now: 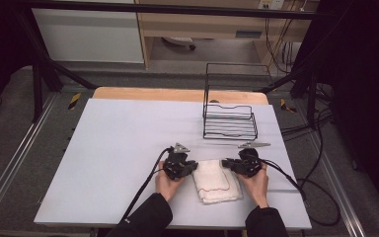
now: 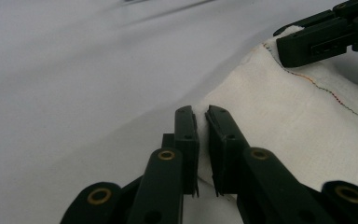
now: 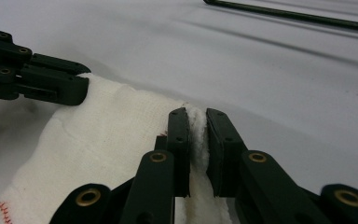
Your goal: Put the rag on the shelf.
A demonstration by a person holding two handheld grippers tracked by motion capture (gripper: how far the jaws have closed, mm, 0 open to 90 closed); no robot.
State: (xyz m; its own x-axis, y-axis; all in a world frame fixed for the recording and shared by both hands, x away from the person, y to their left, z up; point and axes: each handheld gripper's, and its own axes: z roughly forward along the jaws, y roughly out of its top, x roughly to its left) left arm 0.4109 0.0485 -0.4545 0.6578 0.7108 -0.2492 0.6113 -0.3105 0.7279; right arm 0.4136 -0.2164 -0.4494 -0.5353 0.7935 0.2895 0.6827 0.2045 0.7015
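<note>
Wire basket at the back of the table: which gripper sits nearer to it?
Right. The right gripper lies just in front of the wire basket, clamped on the white towel. The left gripper grips the towel's other edge, farther left of the basket.

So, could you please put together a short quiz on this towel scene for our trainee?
1. True or false: both tongs are shut on the white towel.
2. Which edge of the towel does the left tongs pinch, as the high view shows it?
A. left edge
B. right edge
C. near edge
3. What stands on the table beyond the right tongs?

Key
1. True: each pair has towel cloth pressed between its jaws.
2. A.
3. A black wire basket, with nothing visible in it.
</note>
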